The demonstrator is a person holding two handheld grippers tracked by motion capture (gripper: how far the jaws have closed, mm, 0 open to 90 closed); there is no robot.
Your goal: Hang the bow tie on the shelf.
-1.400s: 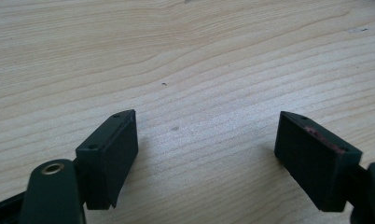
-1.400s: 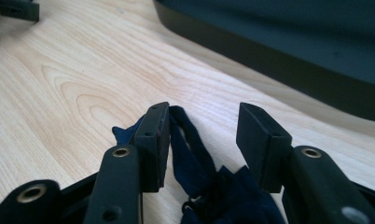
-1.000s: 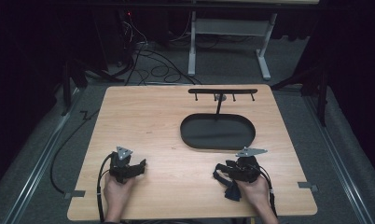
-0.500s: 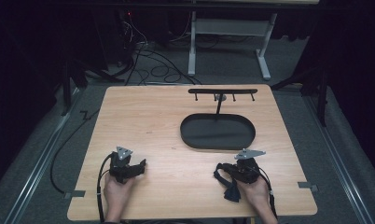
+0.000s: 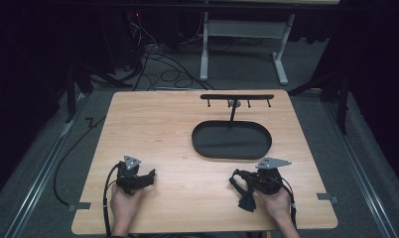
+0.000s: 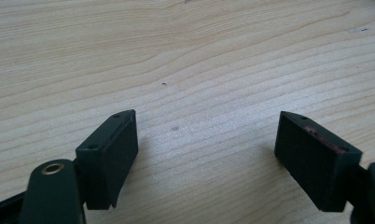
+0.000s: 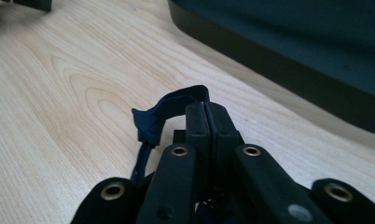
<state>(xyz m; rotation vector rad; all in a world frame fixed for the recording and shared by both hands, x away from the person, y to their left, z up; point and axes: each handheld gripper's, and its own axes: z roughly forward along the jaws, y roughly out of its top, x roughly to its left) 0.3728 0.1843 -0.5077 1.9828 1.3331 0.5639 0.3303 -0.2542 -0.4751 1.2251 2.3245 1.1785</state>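
My right gripper (image 7: 206,106) rests low over the wooden table (image 5: 177,129) at the front right, just before the black tray. Its jaws are pressed together on a dark blue fabric strap (image 7: 162,112), which curls out from the tips to one side. In the high view the strap (image 5: 244,198) hangs in a loop beside the right gripper (image 5: 235,177). My left gripper (image 6: 206,140) is open over bare wood, nothing between its pads. It sits at the front left in the high view (image 5: 149,176).
A black oval tray (image 5: 202,144) lies right of centre, its wall (image 7: 279,70) close ahead of the right gripper. Behind it stands a black bar rack with small hooks (image 5: 237,97) on a thin post. Cables and a metal frame lie on the floor beyond the table.
The right gripper's jaws have drawn together on the strap. Both hands stay almost where they were.
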